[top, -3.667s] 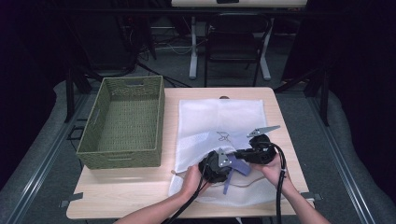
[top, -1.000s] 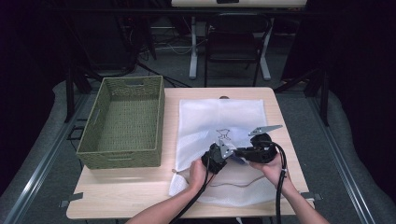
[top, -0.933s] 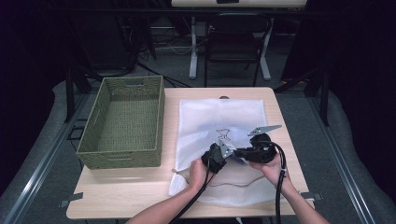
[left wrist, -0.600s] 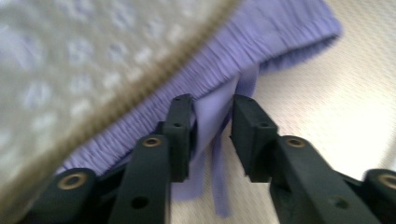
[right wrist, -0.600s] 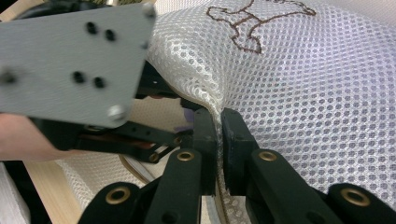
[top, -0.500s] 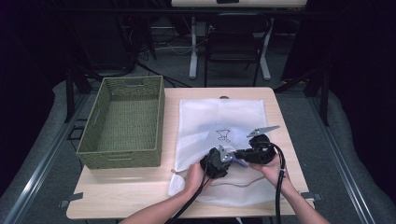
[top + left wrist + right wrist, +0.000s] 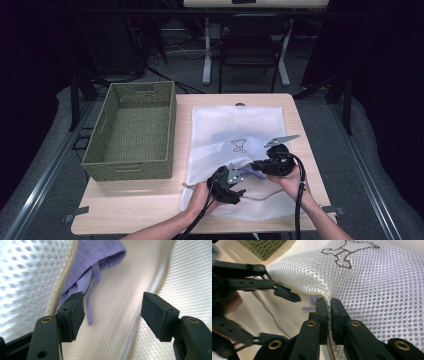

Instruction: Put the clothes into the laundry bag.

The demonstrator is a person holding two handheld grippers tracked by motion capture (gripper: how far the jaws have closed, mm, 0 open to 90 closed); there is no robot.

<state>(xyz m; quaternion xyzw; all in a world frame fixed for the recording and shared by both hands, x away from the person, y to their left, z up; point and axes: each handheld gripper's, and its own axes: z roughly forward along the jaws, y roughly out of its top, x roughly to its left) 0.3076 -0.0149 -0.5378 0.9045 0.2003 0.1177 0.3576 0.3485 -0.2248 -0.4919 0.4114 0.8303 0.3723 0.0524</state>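
Jaws of left gripper (image 7: pixel 112 315) just spread and clear of purple garment (image 7: pixel 100 260), left tucked inside white mesh laundry bag (image 7: pixel 235 130) on table (image 7: pixel 135 210) so likely stowed, hand drawn back low at the opening, right gripper (image 7: pixel 329 312) pinching the bag's upper edge, lifted

Purple garment (image 7: pixel 100 255) mostly hidden inside mesh bag (image 7: pixel 30 277); edge cuts top.

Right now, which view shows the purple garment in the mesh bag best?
The left gripper view: the purple garment and its drawstring lie close up inside the bag's opening. The right gripper view shows a sliver of it; the high view, a small purple patch between the grippers.
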